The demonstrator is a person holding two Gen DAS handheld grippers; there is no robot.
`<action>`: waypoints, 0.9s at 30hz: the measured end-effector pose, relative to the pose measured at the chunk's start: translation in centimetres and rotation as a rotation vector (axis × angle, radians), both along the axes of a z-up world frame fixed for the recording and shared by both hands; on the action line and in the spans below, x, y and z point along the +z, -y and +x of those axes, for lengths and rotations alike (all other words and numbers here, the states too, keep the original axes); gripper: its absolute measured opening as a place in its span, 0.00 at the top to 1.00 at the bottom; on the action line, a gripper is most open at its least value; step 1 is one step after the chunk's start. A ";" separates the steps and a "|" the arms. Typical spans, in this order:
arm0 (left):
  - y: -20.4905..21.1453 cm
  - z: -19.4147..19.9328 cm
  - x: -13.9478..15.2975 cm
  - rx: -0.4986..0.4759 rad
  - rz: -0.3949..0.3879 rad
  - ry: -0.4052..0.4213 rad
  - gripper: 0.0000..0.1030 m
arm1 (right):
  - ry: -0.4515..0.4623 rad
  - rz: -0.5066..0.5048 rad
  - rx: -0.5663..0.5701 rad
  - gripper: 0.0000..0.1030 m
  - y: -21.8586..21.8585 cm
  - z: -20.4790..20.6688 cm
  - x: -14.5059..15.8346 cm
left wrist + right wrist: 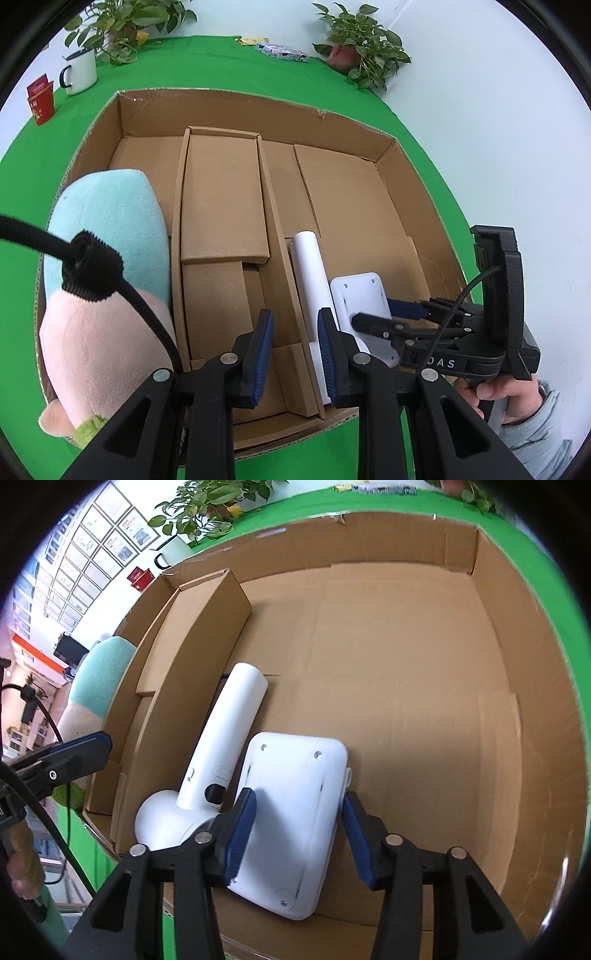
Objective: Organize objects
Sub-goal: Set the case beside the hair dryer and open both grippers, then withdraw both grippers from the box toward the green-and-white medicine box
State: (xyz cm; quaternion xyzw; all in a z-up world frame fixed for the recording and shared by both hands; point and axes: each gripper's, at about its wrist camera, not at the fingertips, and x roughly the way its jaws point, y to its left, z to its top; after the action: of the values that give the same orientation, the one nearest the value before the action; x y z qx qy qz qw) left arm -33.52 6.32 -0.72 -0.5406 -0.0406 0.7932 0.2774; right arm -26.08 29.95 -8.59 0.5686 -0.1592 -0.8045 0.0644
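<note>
The cardboard box [461, 542] lies open on a green cloth [229, 62]; its right compartment floor is bare beyond the white flat-backed device [291, 812]. That device lies beside a white handheld appliance [221, 746] near the box's front wall. The right gripper [295, 834] straddles the device, left pad touching, right pad just clear. The left gripper [295, 354] hangs narrow and empty over the divider. Only the left view shows the plush toy [107, 266] fully, an enamel mug [79, 70] and potted plants [362, 40].

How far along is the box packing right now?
Done: the white handheld device lies in the cardboard box, by the divider. In hand: the right tongs straddle the flat white unit on the box floor; a gap shows at the right pad. Left: the plush toy leans at the box's edge; the left tongs are empty.
</note>
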 end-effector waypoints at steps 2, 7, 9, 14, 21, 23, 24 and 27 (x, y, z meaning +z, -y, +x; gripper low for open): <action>0.1 0.3 0.1 -0.003 -0.007 -0.011 0.78 | -0.002 0.009 0.004 0.46 0.3 0.1 0.0; 0.3 0.5 0.2 -0.005 -0.017 -0.022 0.78 | -0.061 0.133 -0.029 0.46 0.4 0.5 1.8; 0.4 0.4 0.2 -0.001 -0.015 -0.023 0.78 | -0.101 0.184 -0.031 0.45 0.7 0.2 3.1; 0.5 0.4 0.2 0.005 -0.014 -0.027 0.78 | -0.101 0.194 0.030 0.40 2.0 -2.6 3.6; 0.3 0.9 0.1 -0.007 -0.033 -0.044 0.78 | -0.024 0.198 -0.066 0.41 0.8 -5.7 0.8; 0.2 1.0 0.1 -0.016 -0.033 -0.055 0.78 | -0.003 0.174 -0.055 0.41 1.0 -5.7 0.1; 0.1 1.1 0.1 -0.018 -0.027 -0.059 0.78 | 0.003 0.173 -0.040 0.42 1.4 -5.7 -0.1; 0.2 1.5 0.4 -0.016 -0.020 -0.081 0.78 | -0.010 0.160 -0.023 0.43 1.8 -5.5 0.2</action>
State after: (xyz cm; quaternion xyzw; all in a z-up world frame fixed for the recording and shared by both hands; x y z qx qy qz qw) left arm -32.04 6.17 -0.28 -0.5110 -0.0169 0.8126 0.2798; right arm -31.59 28.12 -8.40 0.5662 -0.1007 -0.8180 0.0103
